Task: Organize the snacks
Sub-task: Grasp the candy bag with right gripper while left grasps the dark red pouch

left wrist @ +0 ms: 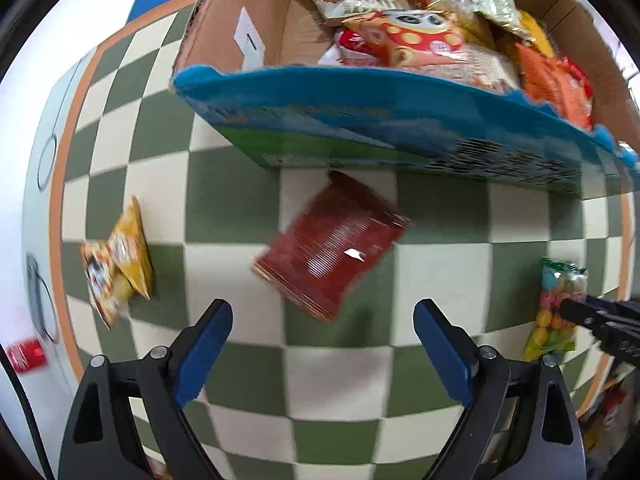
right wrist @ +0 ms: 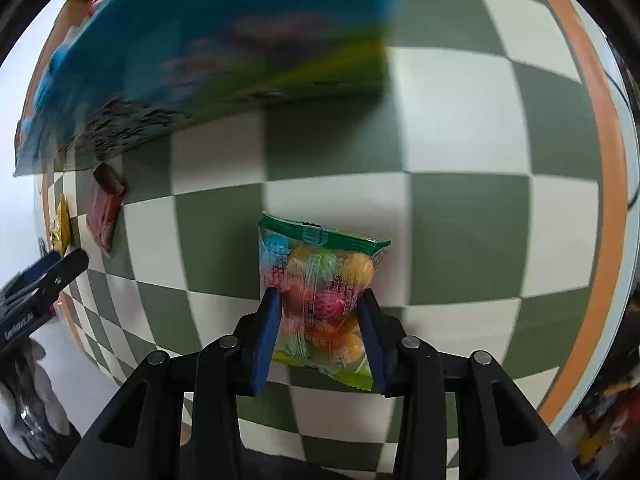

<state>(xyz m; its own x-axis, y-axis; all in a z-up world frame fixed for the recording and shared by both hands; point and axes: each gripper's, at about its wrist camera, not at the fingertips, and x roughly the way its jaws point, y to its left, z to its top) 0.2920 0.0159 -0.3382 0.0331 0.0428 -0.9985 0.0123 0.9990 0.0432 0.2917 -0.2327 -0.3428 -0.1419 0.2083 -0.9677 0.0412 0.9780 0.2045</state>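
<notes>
Snacks are filling the box (left wrist: pixel 400 136) partway.
Right gripper (right wrist: pixel 320 320) is pinching the candy bag (right wrist: pixel 320 280) nearby; left gripper (left wrist: pixel 322 332) is hovering spread near the red packet (left wrist: pixel 330 244); yellow packet (left wrist: pixel 118 256) is lying far left.

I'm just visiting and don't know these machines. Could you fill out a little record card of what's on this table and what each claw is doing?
surface: checkered green-and-cream tablecloth
container: cardboard box with a blue printed front, already filled with snack packets
left gripper: open, empty, pointing at a red snack packet
right gripper: jaws on either side of a clear bag of colourful candy balls, touching its sides
loose on cloth: yellow snack packet, left of the red one
image quality: motion blur in both views
</notes>
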